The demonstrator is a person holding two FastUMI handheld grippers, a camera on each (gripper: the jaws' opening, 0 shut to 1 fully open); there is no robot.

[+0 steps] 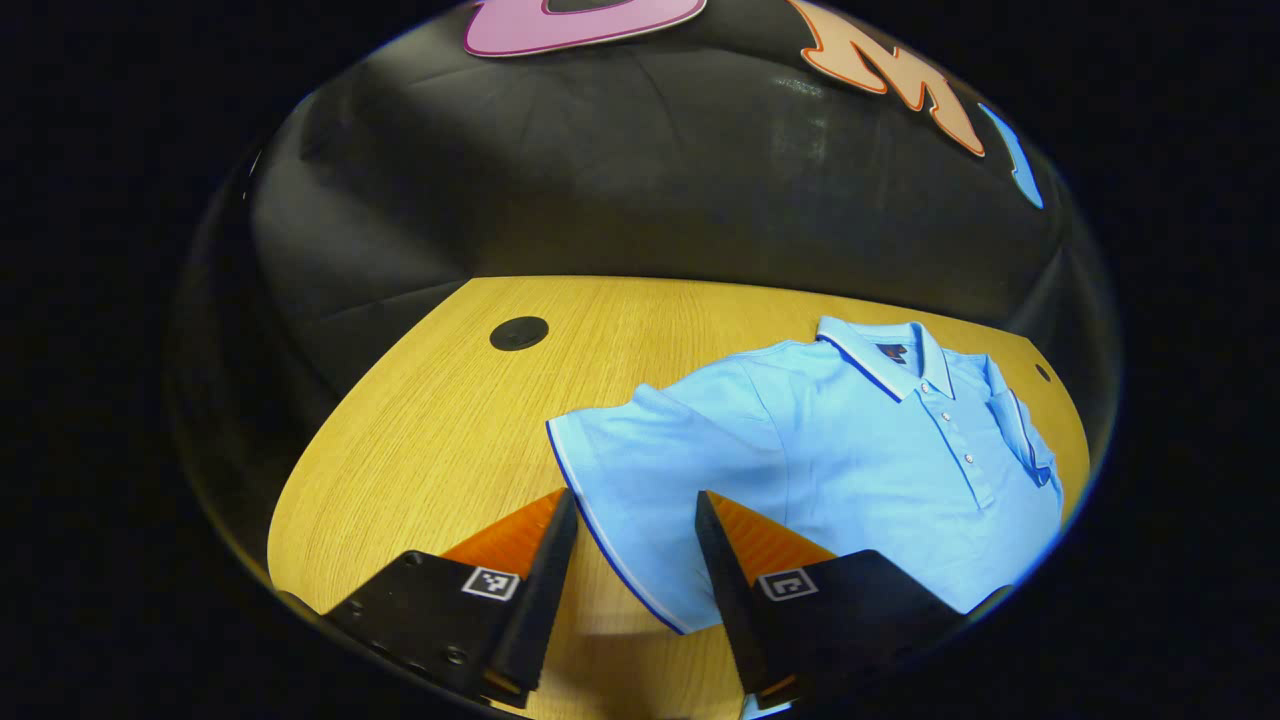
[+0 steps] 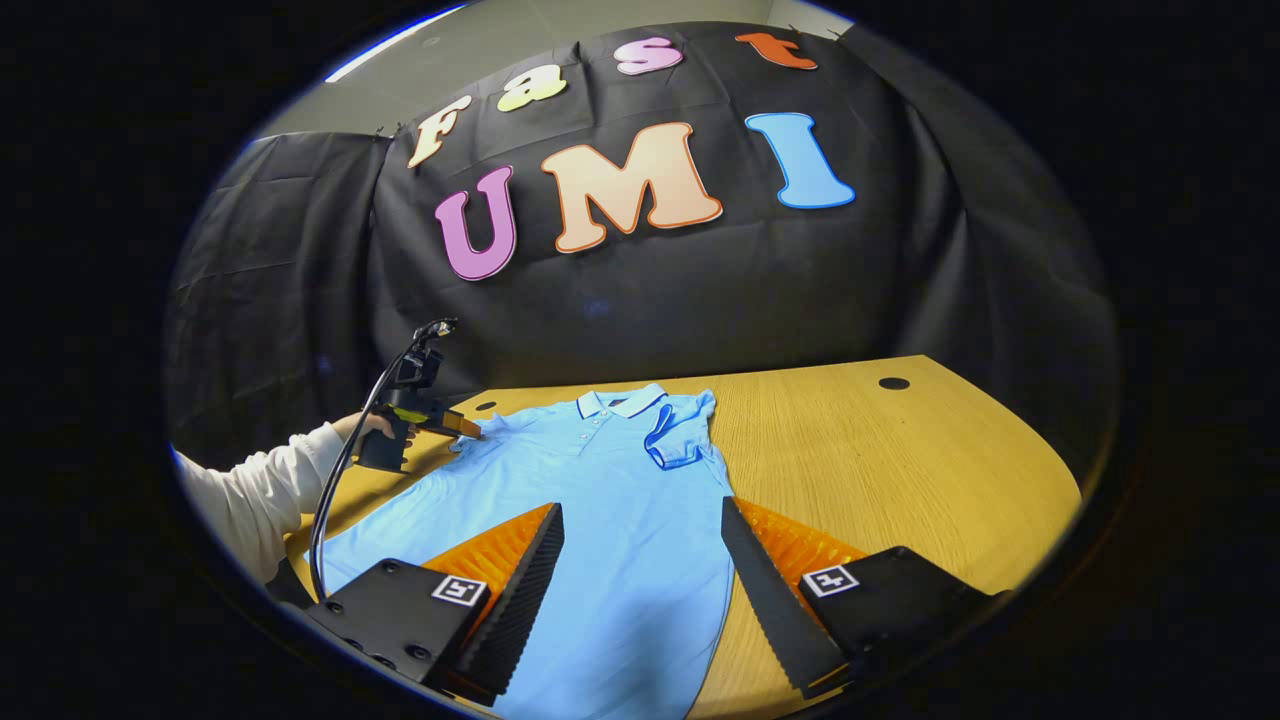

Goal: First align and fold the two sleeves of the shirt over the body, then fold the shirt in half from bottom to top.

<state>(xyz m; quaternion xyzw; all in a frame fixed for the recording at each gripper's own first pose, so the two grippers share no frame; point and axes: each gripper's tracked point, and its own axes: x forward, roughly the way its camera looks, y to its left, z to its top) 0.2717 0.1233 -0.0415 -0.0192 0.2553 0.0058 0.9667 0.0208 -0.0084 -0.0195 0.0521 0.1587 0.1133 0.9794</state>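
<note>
A light blue polo shirt [image 1: 850,450] lies face up on the wooden table [image 1: 420,420], collar [image 1: 890,355] towards the wall. In the left gripper view one short sleeve [image 1: 640,450] is spread flat and my left gripper [image 1: 636,495] hangs open just over its hem, one finger on each side of the edge. The other sleeve [image 1: 1020,430] lies folded over the chest. In the right gripper view my right gripper [image 2: 641,505] is open above the lower body of the shirt [image 2: 600,520], nothing held. The folded sleeve [image 2: 680,440] shows there too, with the left gripper [image 2: 470,430] at the far sleeve.
A person's hand [image 2: 365,428] in a white sleeve [image 2: 250,490] holds the left gripper, and a black cable [image 2: 340,480] trails from it. Round black holes [image 1: 518,333] [image 2: 893,383] sit near the table's back edge. Bare wood [image 2: 900,470] stretches right of the shirt.
</note>
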